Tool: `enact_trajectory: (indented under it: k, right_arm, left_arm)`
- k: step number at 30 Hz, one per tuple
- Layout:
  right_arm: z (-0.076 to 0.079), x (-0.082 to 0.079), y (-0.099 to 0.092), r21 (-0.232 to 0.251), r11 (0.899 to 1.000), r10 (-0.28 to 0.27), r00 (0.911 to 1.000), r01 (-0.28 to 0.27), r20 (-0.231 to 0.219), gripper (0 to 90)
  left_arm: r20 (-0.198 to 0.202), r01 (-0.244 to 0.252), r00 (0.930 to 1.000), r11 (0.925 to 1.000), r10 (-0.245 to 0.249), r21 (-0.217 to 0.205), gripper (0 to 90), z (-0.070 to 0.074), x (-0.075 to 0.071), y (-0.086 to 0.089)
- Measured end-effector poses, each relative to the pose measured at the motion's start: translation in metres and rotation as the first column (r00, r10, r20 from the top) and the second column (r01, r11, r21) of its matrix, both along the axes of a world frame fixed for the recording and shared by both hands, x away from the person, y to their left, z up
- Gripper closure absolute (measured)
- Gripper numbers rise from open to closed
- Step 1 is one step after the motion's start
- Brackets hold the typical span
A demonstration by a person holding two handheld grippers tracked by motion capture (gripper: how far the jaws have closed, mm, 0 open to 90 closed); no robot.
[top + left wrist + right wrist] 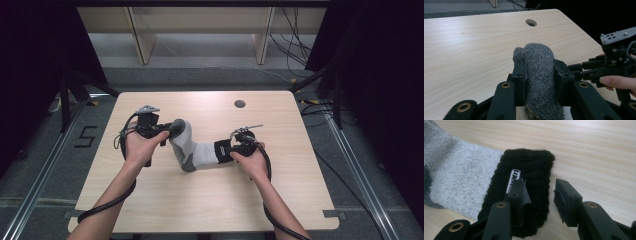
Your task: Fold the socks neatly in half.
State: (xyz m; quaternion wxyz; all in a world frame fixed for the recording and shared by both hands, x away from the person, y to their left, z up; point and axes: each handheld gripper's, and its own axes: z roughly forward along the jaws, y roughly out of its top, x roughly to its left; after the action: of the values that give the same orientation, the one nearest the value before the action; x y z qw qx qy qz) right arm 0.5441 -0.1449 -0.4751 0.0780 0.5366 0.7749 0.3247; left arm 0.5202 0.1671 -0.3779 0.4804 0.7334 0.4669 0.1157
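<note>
**Me:** Jaws first: my left gripper (537, 75) is clamped across the dark grey toe of the sock (192, 147), pads pressing the knit from both sides. My right gripper (537, 195) stands part open over the black cuff (524, 192); one pad rests on the cuff by its white label (512, 181), the other is off its edge above bare wood, so it grips nothing.

**You:** Largest things first, where is everything?

**Me:** The worktop (210, 200) is pale wood with a round cable hole (239, 104) near its far edge. The sock lies about the middle, bent like an elbow: toe lifted toward the left edge in my left gripper (172, 127), heel down, light grey leg running toward the right edge, cuff flat by my right gripper (237, 147).

**You:** What step do you think this is?

**Me:** Taking hold of the cuff, I'd say, so both ends are held and the sock can be stretched out or folded.

**You:** How do you do it well?

**Me:** Slide the right jaws further over the cuff so both pads straddle it, with the low pad under the fabric rather than on top. Close on the ribbed band, not the label alone. Keep the left hold firm and quiet so the sock doesn't drag. A bite only at the cuff's edge could slip.
</note>
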Motion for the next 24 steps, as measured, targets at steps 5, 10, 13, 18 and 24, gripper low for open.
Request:
enact_trajectory:
  k: [5, 10, 13, 18, 24]
  right_arm:
    - [0.000, 0.000, 0.000, 0.007, 1.000, 0.009, 0.9999, -0.009, -0.006, 60.7]
    - [0.000, -0.001, 0.002, 0.002, 1.000, 0.003, 1.0000, -0.003, -0.008, 60.7]
    - [0.001, -0.001, 0.003, 0.004, 1.000, 0.002, 1.0000, -0.002, -0.008, 60.7]
    - [0.000, -0.001, 0.004, 0.020, 1.000, 0.002, 0.9999, -0.002, -0.011, 60.7]
    - [-0.001, -0.001, 0.004, 0.006, 1.000, 0.016, 0.9999, -0.016, -0.001, 60.7]
  left_arm:
    - [0.000, -0.023, 0.9997, 0.9997, 0.023, -0.001, 66.6, 0.000, 0.002, -0.001]
    - [-0.003, -0.027, 0.9996, 0.9995, 0.027, 0.015, 66.5, 0.000, 0.004, -0.001]
    - [-0.004, -0.038, 0.9993, 0.9993, 0.038, 0.002, 66.5, -0.001, 0.005, -0.002]
    - [-0.003, -0.056, 0.9984, 0.9984, 0.056, 0.011, 66.5, -0.002, 0.008, -0.001]
    - [-0.003, -0.064, 0.9980, 0.9979, 0.064, 0.012, 66.6, -0.003, 0.012, -0.002]
